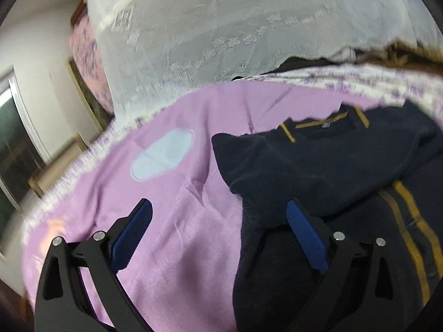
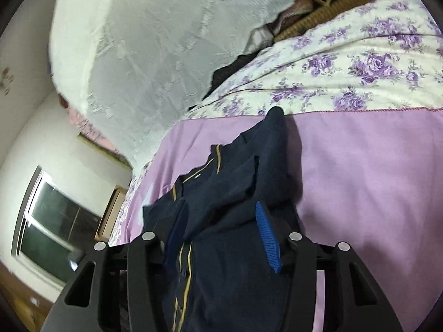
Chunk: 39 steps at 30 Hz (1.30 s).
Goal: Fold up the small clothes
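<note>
step in hand: early fold of the navy garment [image 1: 318,171], which lies rumpled on the lilac sheet [image 1: 177,221] of the bed. left hand-held gripper [image 1: 218,221] hangs wide, empty, at the garment's left edge. right hand-held gripper [image 2: 218,221] spread wide above the cloth, not gripping. next move likely calls for pinching an edge.

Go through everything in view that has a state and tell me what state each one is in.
Left tool: open, empty, over the garment's edge.
Right tool: open, straddling the garment, not gripping.
Navy garment with gold stripes: partly folded, rumpled, lying on the sheet.
Lilac sheet: spread out, lightly creased.
White lace curtain: hanging beside the bed.
</note>
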Motion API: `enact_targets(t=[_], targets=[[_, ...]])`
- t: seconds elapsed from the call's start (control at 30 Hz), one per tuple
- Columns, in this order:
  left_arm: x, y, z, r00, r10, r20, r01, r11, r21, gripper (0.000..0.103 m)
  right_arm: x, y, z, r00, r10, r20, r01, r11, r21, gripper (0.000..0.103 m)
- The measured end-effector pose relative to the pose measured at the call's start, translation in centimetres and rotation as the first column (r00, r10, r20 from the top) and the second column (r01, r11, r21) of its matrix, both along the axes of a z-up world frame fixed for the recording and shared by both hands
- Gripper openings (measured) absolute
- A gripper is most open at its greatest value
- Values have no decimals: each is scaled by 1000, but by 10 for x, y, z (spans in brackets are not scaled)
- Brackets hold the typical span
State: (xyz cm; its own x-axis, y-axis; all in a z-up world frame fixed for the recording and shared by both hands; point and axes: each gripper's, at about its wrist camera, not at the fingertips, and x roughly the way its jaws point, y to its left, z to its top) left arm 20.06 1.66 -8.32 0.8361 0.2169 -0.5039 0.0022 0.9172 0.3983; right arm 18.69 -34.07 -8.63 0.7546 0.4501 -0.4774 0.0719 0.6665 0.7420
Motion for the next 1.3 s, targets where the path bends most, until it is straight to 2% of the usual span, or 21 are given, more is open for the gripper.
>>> enact_targets(t=[0.1, 0.17, 0.27, 0.33, 0.37, 0.4, 0.43, 0.5, 0.6, 0.67, 0.73, 0.77, 0.8, 0.83, 0.9, 0.93, 1.0, 1.1, 1.2, 1.27, 1.3], targets=[[5, -3, -8, 999, 34, -14, -34, 998, 44, 98, 23, 5, -6, 999, -3, -52, 3, 1000, -2, 51], [7, 1, -8, 998, 67, -13, -67, 997, 41, 99, 38, 11, -12, 997, -1, -82, 0, 1000, -14, 50], [9, 9, -7, 995, 94, -22, -94, 996, 11, 99, 55, 20, -19, 991, -1, -133, -10, 997, -82, 49], [10, 12, -8, 994, 101, -34, -101, 995, 0, 99, 65, 31, -25, 984, 7, -177, -35, 987, -154, 43], [11, 13, -9, 993, 108, -43, -108, 994, -5, 99, 69, 39, -25, 983, 6, -183, -46, 975, -216, 33], [13, 17, -10, 991, 118, -65, -119, 993, -21, 99, 70, 45, -23, 985, 4, -174, -49, 965, -259, 28], [15, 21, -11, 989, 123, -87, -127, 991, -39, 99, 70, 50, -20, 988, 13, -153, -56, 957, -285, 16], [21, 36, -13, 979, 133, -157, -154, 980, -129, 99, 67, 55, -4, 997, 27, -74, -49, 952, -301, 14], [20, 55, -15, 968, 143, -206, -192, 951, -241, 99, 58, 68, 29, 996, 56, 76, -23, 923, -384, 13], [16, 62, -16, 964, 160, -214, -218, 935, -280, 99, 58, 72, 32, 994, 73, 81, -31, 901, -432, 13], [11, 62, -16, 964, 166, -209, -221, 935, -276, 99, 67, 72, 13, 998, 54, 18, -38, 866, -498, 14], [9, 62, -15, 964, 166, -206, -220, 936, -275, 99, 75, 65, -10, 997, 42, -64, -68, 864, -500, 14], [5, 63, -12, 966, 166, -197, -217, 935, -279, 99, 78, 57, -23, 993, 46, -110, -91, 883, -460, 14], [-1, 65, -5, 970, 177, -166, -220, 931, -291, 99, 77, 43, -29, 994, 46, -101, -80, 925, -371, 12], [-11, 72, 15, 980, 174, -96, -197, 910, -365, 99, 71, 24, -20, 997, 17, -75, -38, 957, -287, 18], [-11, 74, 22, 983, 161, -85, -182, 898, -401, 99, 66, 17, -11, 1000, -10, -26, 3, 962, -273, 19], [1, 73, 34, 989, 109, -103, -144, 878, -456, 99, 60, 18, 3, 999, -17, 45, 29, 962, -272, 19], [39, 55, 37, 987, 37, -158, -108, 877, -468, 99, 65, 44, 14, 993, 102, 61, -81, 957, -279, 19], [74, 42, 23, 977, 38, -211, -129, 891, -435, 99, 79, 75, 10, 982, 188, 19, -170, 920, -352, 19], [98, 40, 0, 959, 62, -275, -169, 907, -387, 99, 90, 84, -2, 980, 199, -28, -193, 898, -395, 19], [107, 42, -14, 947, 94, -308, -204, 915, -349, 99, 95, 86, -16, 979, 185, -84, -203, 883, -423, 18]])
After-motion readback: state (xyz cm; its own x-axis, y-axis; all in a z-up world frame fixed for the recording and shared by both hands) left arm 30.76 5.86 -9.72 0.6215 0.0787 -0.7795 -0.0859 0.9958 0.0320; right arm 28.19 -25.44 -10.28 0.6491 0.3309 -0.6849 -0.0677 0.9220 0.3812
